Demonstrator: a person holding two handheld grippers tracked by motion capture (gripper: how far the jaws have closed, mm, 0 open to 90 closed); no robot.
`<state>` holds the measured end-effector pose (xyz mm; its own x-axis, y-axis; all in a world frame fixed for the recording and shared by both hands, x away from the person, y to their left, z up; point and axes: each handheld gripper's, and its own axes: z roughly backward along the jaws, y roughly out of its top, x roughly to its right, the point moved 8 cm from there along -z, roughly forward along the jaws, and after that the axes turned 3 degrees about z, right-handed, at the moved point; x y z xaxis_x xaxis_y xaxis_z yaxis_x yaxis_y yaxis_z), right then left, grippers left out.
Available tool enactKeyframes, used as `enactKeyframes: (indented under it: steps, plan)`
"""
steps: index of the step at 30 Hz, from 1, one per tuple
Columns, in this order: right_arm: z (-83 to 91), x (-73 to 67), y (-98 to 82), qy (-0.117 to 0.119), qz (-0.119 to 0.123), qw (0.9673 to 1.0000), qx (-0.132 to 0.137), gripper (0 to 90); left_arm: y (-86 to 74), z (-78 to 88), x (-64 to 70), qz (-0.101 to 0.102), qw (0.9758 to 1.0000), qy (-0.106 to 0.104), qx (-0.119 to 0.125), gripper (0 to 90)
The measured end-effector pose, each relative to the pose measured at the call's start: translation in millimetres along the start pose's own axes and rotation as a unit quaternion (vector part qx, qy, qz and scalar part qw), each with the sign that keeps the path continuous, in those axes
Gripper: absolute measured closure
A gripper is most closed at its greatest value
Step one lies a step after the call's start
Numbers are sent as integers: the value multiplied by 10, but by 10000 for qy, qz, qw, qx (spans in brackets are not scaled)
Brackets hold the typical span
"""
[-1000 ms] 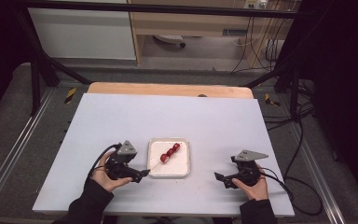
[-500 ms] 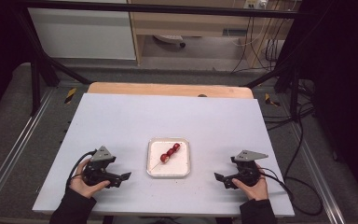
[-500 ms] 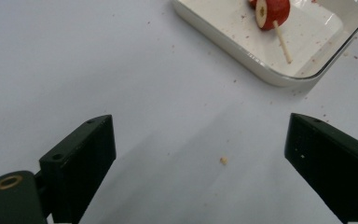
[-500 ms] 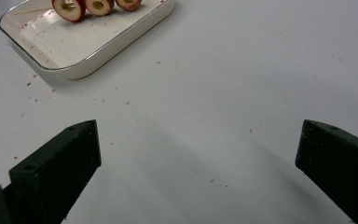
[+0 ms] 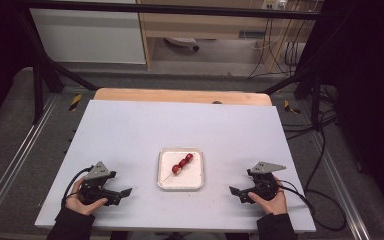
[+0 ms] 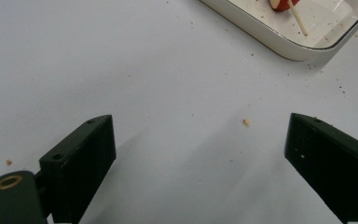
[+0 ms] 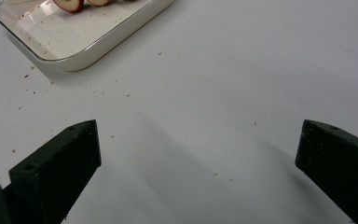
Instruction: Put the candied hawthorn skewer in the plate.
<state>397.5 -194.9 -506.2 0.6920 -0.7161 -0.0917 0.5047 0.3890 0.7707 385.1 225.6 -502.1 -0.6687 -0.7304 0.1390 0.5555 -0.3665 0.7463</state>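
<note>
- High view: a skewer of red fruit pieces [image 5: 182,164] lies in a white tray [image 5: 195,181] mid-surface [image 5: 130,130], between left claw [image 5: 122,193] and right claw [image 5: 235,191] — both well apart from it.
- Left gripper view: jaws wide, nothing between; tray corner [image 6: 279,42] ahead — no writing legible.
- Right gripper view: jaws wide, nothing held.

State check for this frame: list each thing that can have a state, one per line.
left gripper: open, nothing between the jaws, low over the table left of the tray.
right gripper: open, empty, right of the tray.
skewer: lying in the tray, red fruit pieces threaded on it, bare stick end toward the person.
tray: flat on the table, crumbs inside.
table: crumbs scattered near the tray.
</note>
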Motion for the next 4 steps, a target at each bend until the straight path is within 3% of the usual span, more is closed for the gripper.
enactKeyframes:
  steps: [4]
  plan:
    - [3,4,-2,-6,-2,10000,-29,5,-11,-2,-13,23,10000,13,-17,88]
